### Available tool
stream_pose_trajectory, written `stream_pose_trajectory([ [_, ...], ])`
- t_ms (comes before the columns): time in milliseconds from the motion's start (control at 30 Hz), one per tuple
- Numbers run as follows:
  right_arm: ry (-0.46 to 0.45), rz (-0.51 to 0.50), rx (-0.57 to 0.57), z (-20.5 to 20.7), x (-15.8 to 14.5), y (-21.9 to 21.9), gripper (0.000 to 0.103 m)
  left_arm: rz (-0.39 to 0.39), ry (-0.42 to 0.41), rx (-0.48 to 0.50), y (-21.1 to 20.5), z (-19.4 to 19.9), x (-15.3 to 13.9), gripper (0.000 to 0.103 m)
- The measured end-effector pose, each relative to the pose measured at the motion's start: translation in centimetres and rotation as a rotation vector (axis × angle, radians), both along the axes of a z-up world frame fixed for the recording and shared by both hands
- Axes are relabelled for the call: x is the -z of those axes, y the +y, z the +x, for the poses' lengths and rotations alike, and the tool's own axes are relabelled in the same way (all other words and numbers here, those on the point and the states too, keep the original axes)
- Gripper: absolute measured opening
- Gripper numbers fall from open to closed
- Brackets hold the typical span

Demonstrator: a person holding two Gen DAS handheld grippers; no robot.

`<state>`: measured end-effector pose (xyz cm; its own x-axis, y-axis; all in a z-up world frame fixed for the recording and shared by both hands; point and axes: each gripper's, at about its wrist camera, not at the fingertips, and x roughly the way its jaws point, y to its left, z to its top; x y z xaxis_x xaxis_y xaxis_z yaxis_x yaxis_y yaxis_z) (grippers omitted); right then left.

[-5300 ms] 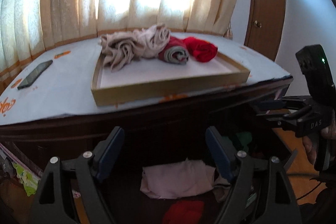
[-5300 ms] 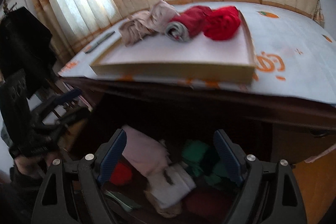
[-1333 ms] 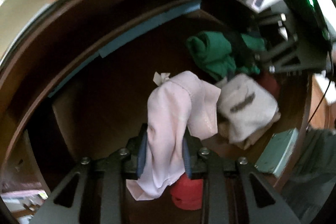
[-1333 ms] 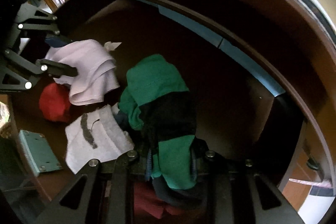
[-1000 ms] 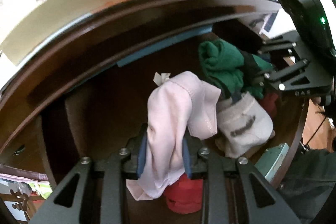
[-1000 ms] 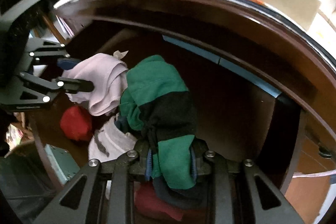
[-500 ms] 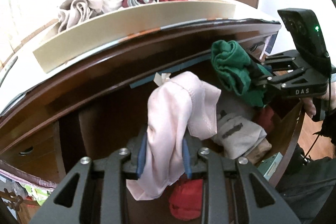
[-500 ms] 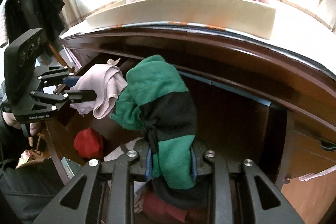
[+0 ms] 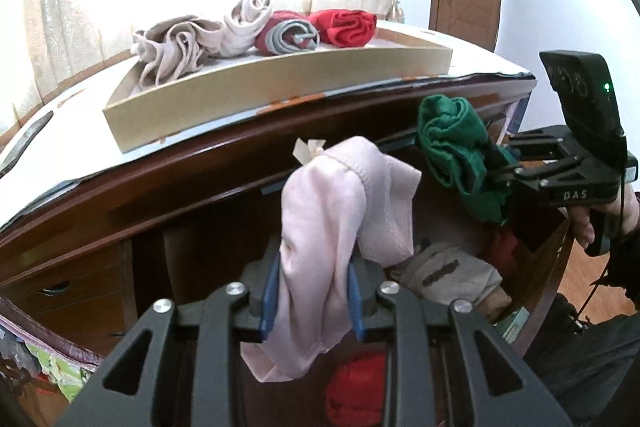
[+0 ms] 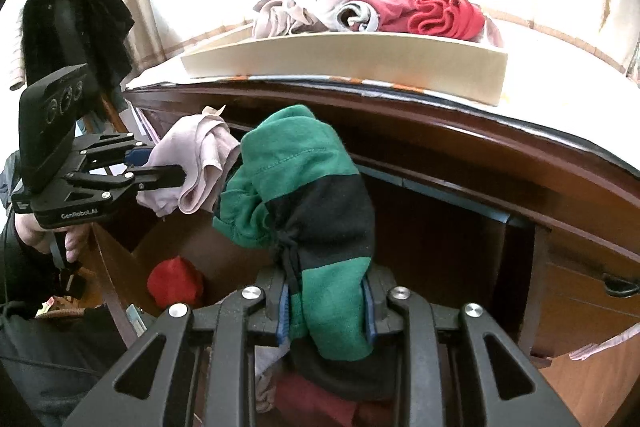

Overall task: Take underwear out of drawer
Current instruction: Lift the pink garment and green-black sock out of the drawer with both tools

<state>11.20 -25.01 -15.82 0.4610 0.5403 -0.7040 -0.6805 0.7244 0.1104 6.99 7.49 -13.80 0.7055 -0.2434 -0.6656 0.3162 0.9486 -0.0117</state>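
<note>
Pale pink cotton underwear point(image 9: 340, 227) pinched in left gripper point(image 9: 312, 301) fingers; green-and-black underwear point(image 10: 304, 219) clamped by right gripper point(image 10: 326, 311). Both above the open wooden drawer point(image 10: 116, 267). Risk: trailing folds snagging the dark desk point(image 10: 480, 155) edge, slipping free.

My right gripper point(image 10: 325, 301) is clamped on a green-and-black pair of underwear point(image 10: 304, 203), which bunches up above the open drawer point(image 10: 120, 267). To my left, the left gripper point(image 10: 160, 167) pinches a pale pink pair point(image 10: 196, 163), just beside the green one. A red bundle point(image 10: 174, 281) lies in the drawer, and a tray point(image 10: 360, 61) of rolled garments sits on the dresser top.
</note>
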Motion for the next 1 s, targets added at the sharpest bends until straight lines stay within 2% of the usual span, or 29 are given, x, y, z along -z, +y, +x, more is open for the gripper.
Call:
stream_pose_trajectory([
  [467,-0.098,0.094,0.001,-1.3,-1.3,-1.1,0.029,-0.003,-0.099,-0.043,0.4,-2.4,-1.0,0.027],
  [1000,-0.164,0.126,-0.001,-2.0,-1.7,-1.2,0.029,-0.079,-0.182,-0.101,1.9,-3.1,-2.0,0.027],
])
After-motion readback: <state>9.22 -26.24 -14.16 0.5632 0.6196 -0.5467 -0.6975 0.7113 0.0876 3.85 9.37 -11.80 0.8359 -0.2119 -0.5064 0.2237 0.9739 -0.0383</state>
